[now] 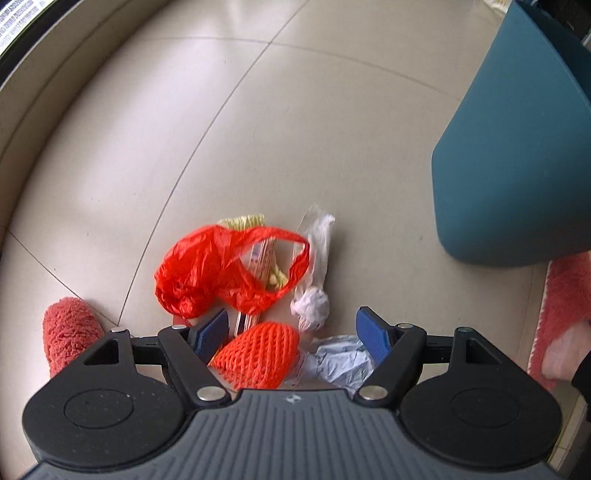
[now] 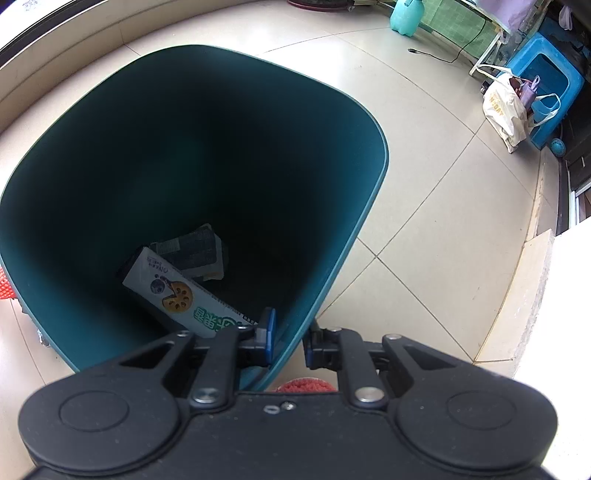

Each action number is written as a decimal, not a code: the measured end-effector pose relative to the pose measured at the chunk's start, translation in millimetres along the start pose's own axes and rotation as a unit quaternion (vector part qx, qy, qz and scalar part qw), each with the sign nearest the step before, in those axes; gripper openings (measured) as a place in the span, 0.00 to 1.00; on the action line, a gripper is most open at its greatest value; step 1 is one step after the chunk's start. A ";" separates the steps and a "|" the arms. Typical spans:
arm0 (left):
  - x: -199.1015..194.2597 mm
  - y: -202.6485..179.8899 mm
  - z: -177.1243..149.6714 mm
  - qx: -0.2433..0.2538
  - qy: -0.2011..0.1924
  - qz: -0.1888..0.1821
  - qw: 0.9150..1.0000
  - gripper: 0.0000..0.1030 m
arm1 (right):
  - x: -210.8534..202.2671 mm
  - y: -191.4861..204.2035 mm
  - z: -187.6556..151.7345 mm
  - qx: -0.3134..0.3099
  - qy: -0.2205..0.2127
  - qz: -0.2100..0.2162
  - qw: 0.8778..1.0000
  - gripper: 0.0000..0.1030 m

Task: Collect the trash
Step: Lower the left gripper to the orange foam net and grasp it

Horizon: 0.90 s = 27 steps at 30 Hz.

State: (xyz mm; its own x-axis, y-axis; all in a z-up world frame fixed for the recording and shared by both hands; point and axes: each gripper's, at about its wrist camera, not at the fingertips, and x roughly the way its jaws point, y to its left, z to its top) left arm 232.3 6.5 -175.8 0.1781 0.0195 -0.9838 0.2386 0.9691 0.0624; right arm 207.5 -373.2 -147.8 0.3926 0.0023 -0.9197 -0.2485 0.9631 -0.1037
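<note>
Trash bin point(image 2: 184, 155) holds cartons point(image 2: 184, 291); our right tongs point(image 2: 286, 341) pinch its rim, left tongs point(image 1: 291, 332) spread over floor point(image 1: 258, 129) litter.

Pale glossy floor tiles point(image 2: 424, 155) with thin dark grout lines fill both views. In the right wrist view, upper right of the frame, a blue plastic stool point(image 2: 546, 85) stands with a cream tote bag point(image 2: 504, 109) leaning against it. A teal jug point(image 2: 405, 16) sits at the top edge, and a black cable point(image 2: 443, 57) trails across the tiles below it. In the left wrist view, a fuzzy coral slipper point(image 1: 68, 332) shows at lower left and another point(image 1: 565, 295) at the right edge.
</note>
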 end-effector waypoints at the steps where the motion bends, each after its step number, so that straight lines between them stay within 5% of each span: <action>1: 13.8 -1.1 -6.0 0.007 0.015 0.010 1.000 0.74 | 0.1 0.5 -0.2 -0.001 0.000 0.000 1.000 0.14; 9: 88.7 6.4 -35.7 -0.002 0.090 0.036 0.995 0.74 | 0.1 0.4 0.0 0.001 0.000 0.001 1.000 0.14; 15: 104.3 8.6 -38.2 0.007 0.096 0.054 0.994 0.72 | 0.1 -0.1 0.3 0.001 -0.001 0.001 1.000 0.14; 17: 105.9 8.6 -37.5 0.011 0.094 0.056 0.994 0.64 | 0.0 -0.1 0.2 0.001 -0.001 0.001 1.000 0.14; 22: 106.8 10.9 -38.3 0.005 0.103 0.063 0.993 0.24 | -0.3 -0.9 0.4 0.002 -0.001 0.001 1.000 0.14; 27: 86.1 9.4 -35.8 0.008 0.085 0.065 0.994 0.11 | -0.4 -1.1 0.3 0.003 -0.002 0.001 1.000 0.14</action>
State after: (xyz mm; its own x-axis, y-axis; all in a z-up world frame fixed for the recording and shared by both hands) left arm 215.6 26.0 -265.9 0.0456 0.1877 -0.9812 0.2402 0.9513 0.1932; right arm 207.9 -374.2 -147.2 0.3955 0.0052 -0.9185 -0.2443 0.9645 -0.0998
